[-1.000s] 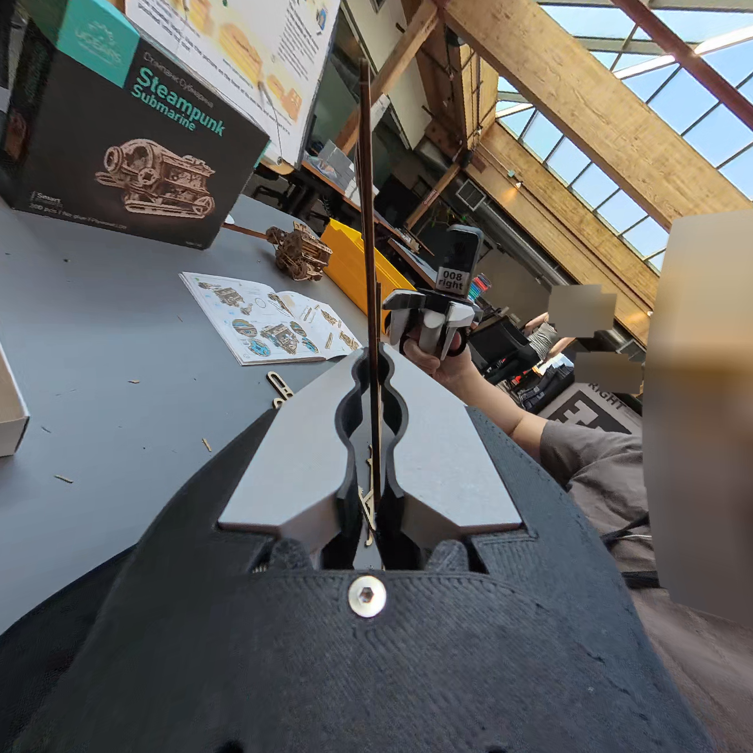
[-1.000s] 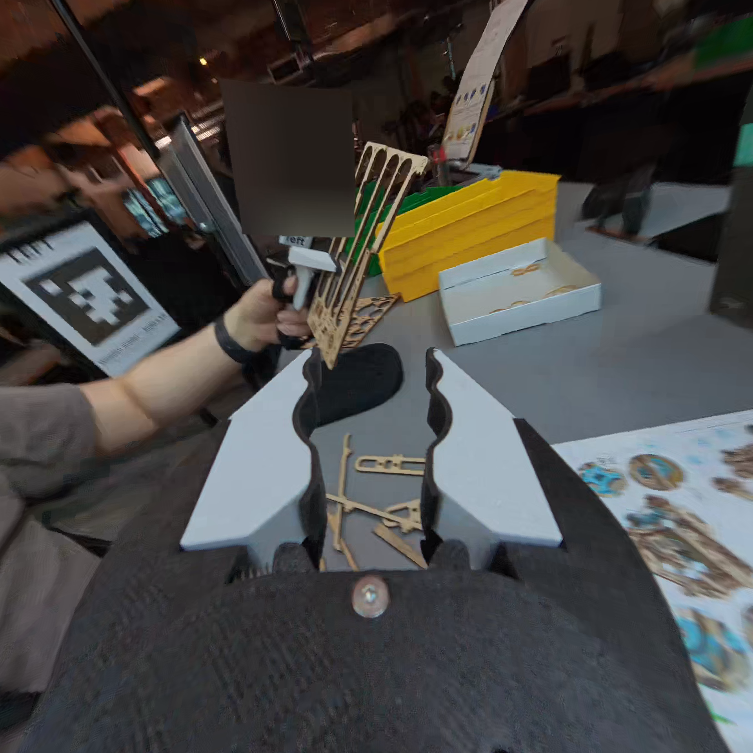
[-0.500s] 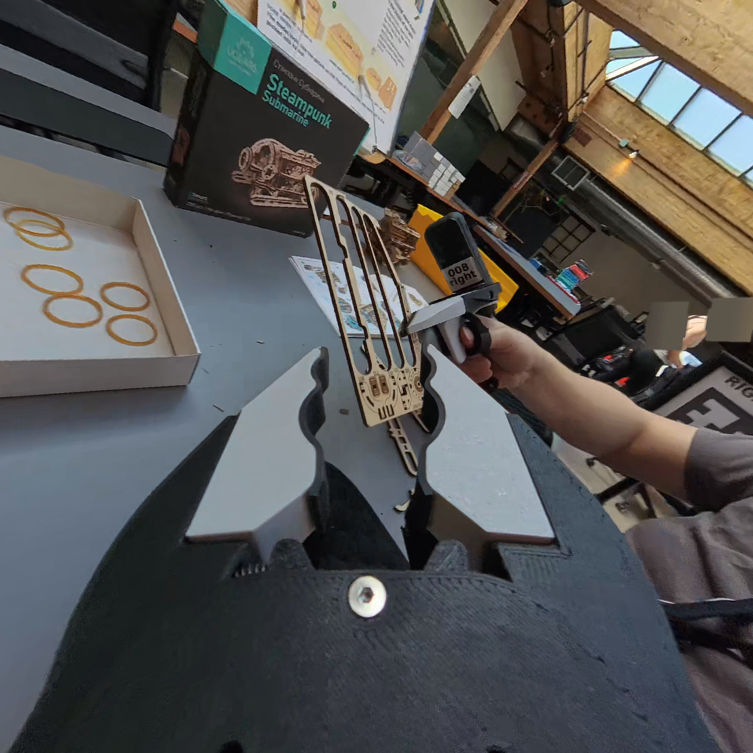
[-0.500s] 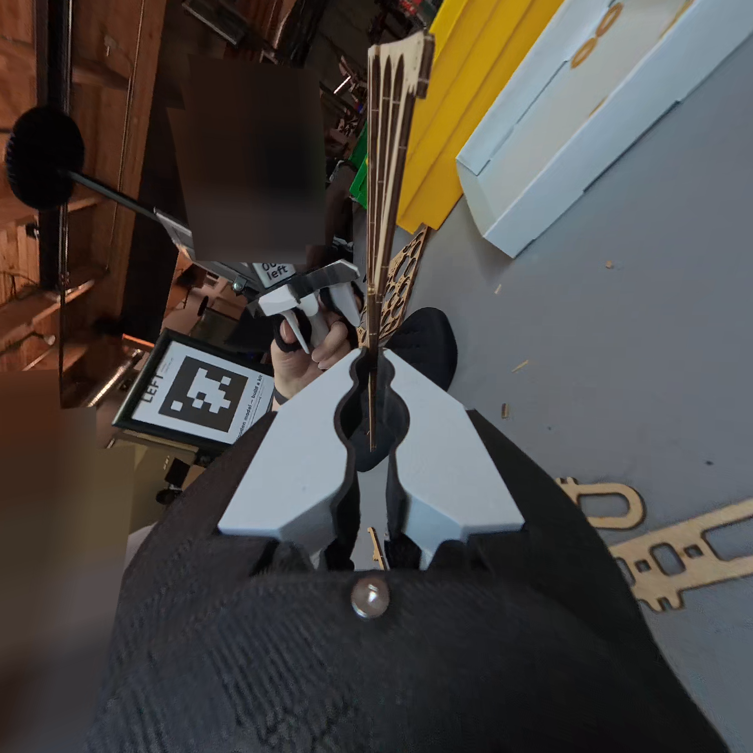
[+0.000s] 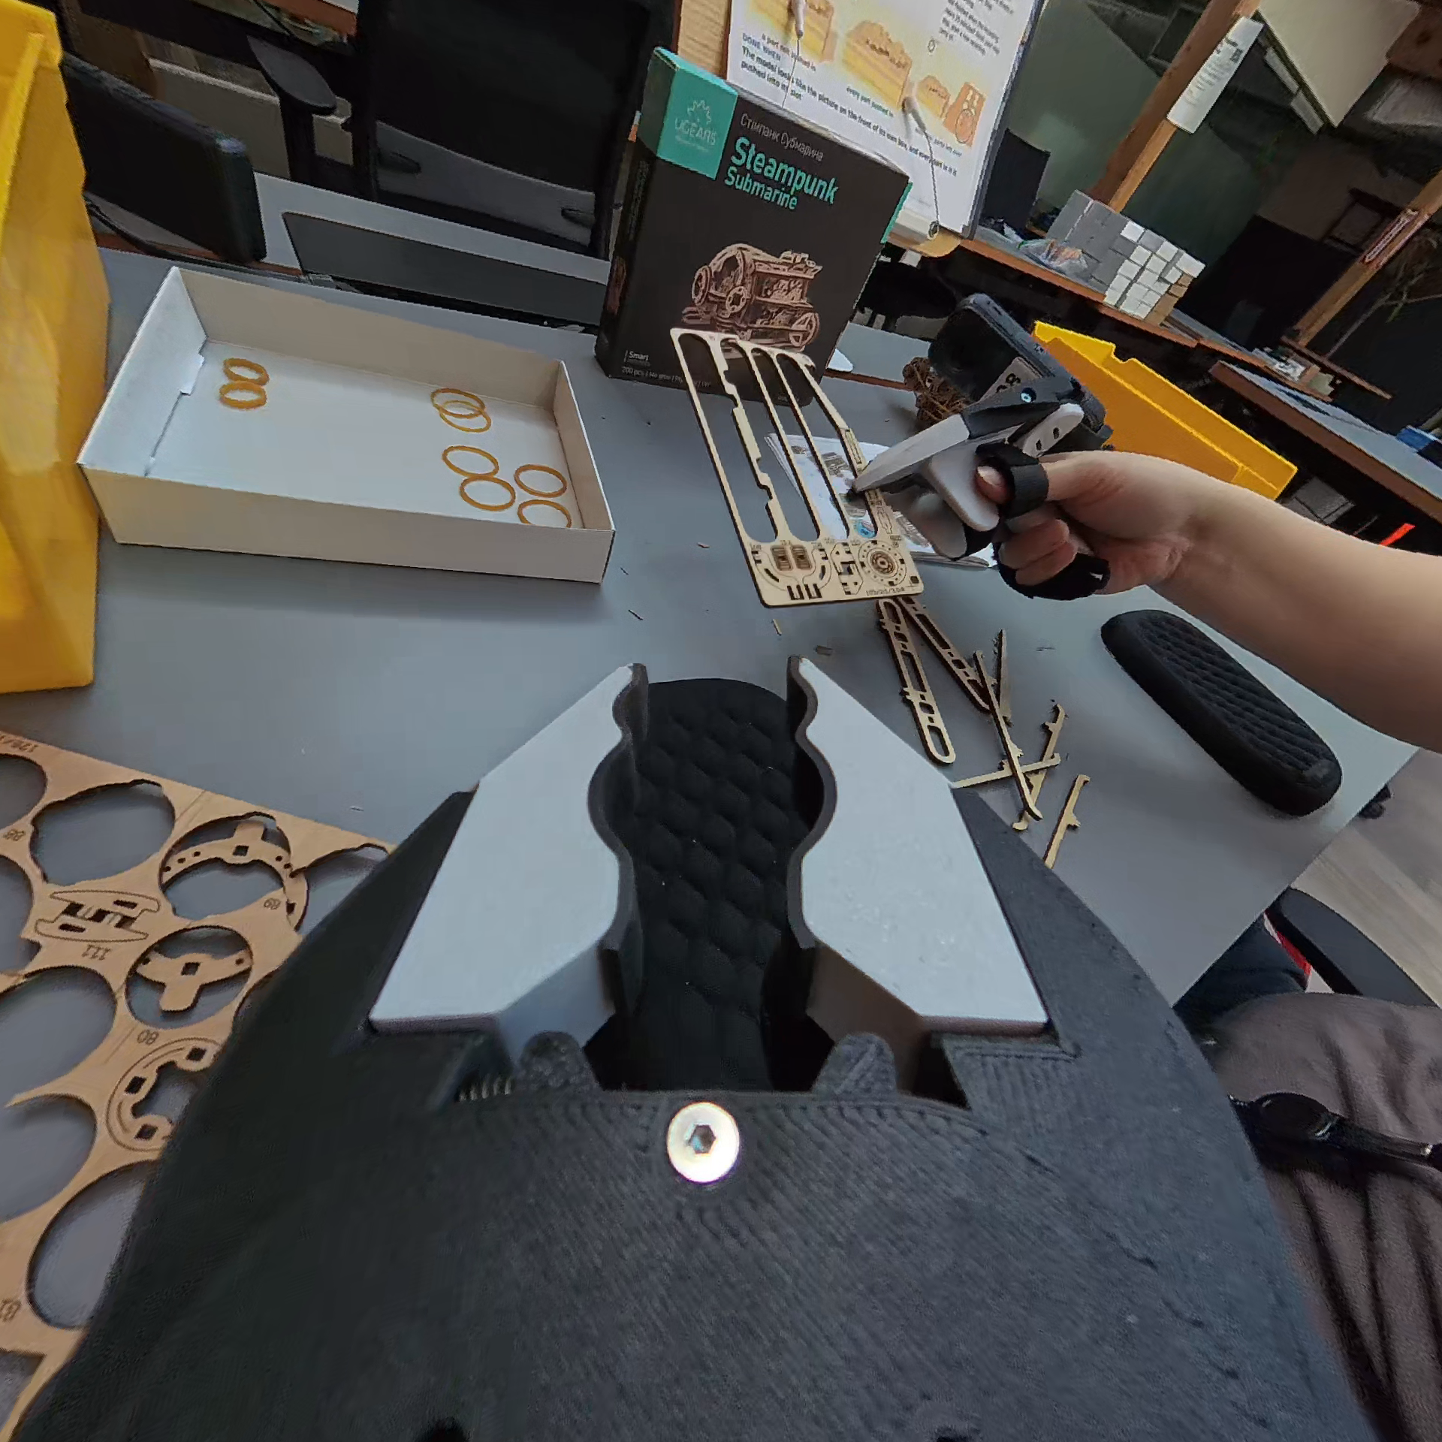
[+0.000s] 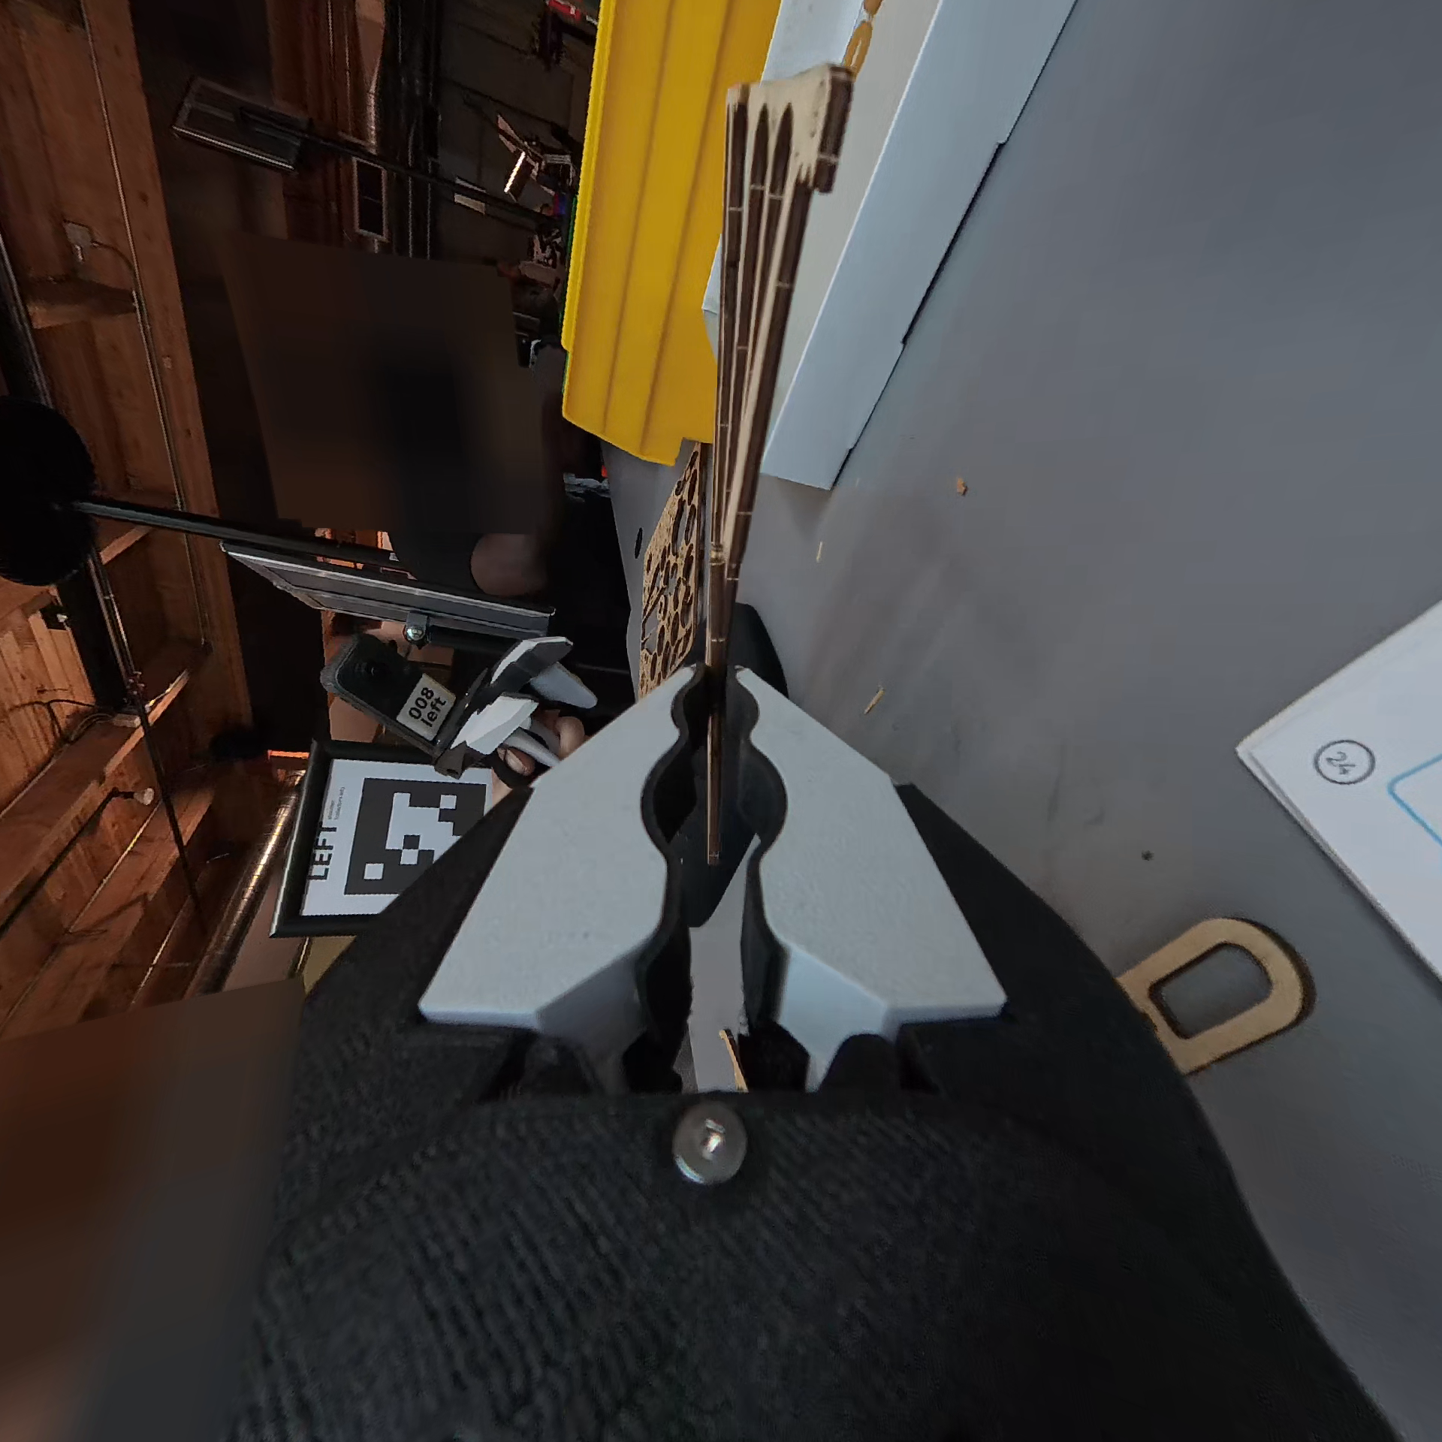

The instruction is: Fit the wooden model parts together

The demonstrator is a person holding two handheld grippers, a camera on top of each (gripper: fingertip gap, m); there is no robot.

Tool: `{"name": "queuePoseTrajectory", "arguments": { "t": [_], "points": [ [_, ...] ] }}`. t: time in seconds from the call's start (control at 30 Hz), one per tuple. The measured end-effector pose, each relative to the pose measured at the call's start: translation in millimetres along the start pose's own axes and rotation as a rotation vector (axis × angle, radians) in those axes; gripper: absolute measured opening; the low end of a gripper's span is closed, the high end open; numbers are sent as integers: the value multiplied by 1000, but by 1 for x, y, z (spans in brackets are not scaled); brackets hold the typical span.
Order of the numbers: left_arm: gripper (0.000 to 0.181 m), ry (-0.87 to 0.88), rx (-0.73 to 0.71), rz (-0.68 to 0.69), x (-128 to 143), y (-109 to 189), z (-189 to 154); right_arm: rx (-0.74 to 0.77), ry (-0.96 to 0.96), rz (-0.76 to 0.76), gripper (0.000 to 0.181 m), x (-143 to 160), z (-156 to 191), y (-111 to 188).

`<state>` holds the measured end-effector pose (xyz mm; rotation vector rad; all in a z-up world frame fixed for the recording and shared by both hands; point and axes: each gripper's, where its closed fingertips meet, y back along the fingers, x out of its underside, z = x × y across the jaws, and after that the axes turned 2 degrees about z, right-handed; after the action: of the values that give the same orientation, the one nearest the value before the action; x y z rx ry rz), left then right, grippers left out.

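A thin wooden parts sheet (image 5: 788, 484) with long empty slots hangs above the grey table (image 5: 351, 671), tilted. My right gripper (image 6: 714, 675) is shut on the sheet's edge (image 6: 749, 312), seen edge-on; it also shows in the left wrist view (image 5: 858, 488). My left gripper (image 5: 715, 671) is open and empty above a black padded rest (image 5: 714, 819), back from the sheet; it also shows in the right wrist view (image 6: 499, 702). Several loose wooden strips (image 5: 991, 726) lie on the table below the sheet.
A second wooden sheet (image 5: 117, 897) with round cut-outs lies at the left. A white tray (image 5: 343, 538) holds rubber bands. The black kit box (image 5: 749, 226) stands behind. Yellow bins (image 5: 39, 351) (image 5: 1155, 413), a black pad (image 5: 1221, 706), a booklet (image 6: 1365, 811) and a loose wooden loop (image 6: 1217, 991) lie around. My hands' fingertips stand some 20 centimetres from each other.
The sheet passed from my left gripper to my right one. My left gripper opened, pulled back and tilted down toward the table. The right gripper shut on the sheet and keeps holding it.
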<state>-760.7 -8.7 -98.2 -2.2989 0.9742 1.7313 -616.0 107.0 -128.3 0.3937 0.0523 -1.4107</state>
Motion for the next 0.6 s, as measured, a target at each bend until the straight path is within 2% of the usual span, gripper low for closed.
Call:
{"name": "queuePoseTrajectory", "arguments": {
  "t": [0.1,0.17,0.27,0.33,0.47,0.6],
  "points": [
    [35,15,-105,-32,3,29,10,-75,63,-23,0,-15,32,-11],
    [37,16,-241,-112,1,58,22,-119,129,2,0,-24,65,-34],
    [37,23,-405,-224,3,99,34,-175,205,122,0,-15,111,-79],
    [37,39,-425,-284,5,113,35,-195,295,175,0,-5,128,-103],
    [35,128,-186,-368,-3,107,26,-328,544,270,0,31,149,-131],
    [35,135,84,-390,-24,102,24,-389,525,311,0,49,152,-156]
  ]
}}
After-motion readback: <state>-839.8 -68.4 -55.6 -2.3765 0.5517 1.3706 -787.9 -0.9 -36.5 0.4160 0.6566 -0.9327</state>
